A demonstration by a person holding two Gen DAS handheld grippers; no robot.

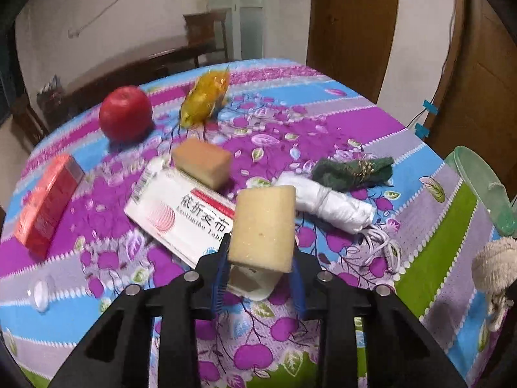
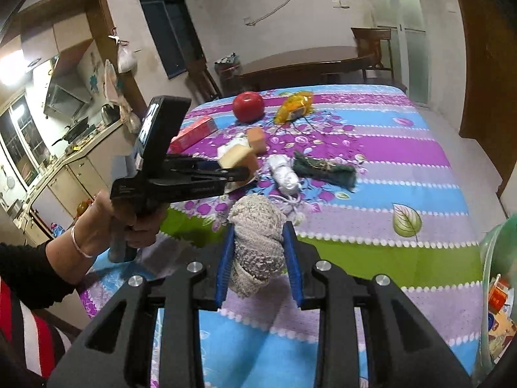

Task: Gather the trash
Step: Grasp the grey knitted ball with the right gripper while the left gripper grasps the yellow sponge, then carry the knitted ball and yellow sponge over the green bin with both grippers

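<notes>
Left gripper (image 1: 261, 258): fingers pinch a pale yellow sponge block (image 1: 263, 226), which stands upright between the blue pads and is lifted clear of the tablecloth (image 1: 436, 245).
Right gripper (image 2: 258, 258): fingers close on a grey-beige knitted bundle (image 2: 257, 242), gripped on both sides; the bundle bulges above the fingertips.
Left gripper seen from right wrist: it sits ahead and to the left of the right fingers, carrying the pale sponge block over the table, with the person's left hand (image 2: 129, 220) on its handle.
Beyond left fingers: a white medicine box (image 1: 181, 216) with red printing lies flat, just past and left of the fingertips; part of it is hidden behind the pale sponge.
Orange sponge block (image 1: 202, 163): rests on the far end of the white box, ahead of the left fingers.
White cloth roll (image 1: 326, 202): lies ahead and right of the left fingers, a loose white cord (image 1: 384, 245) at its near end.
Dark green cloth (image 1: 352, 171): touches the far side of the white roll.
Far left of the fingers: a red box (image 1: 48, 200), and a red apple (image 1: 125, 113) farther back.
Yellow wrapper (image 1: 203, 98): crumpled, farthest ahead, right of the apple.
Green bin (image 2: 499, 284): at the table's right edge, right of the right fingers, with scraps inside.
</notes>
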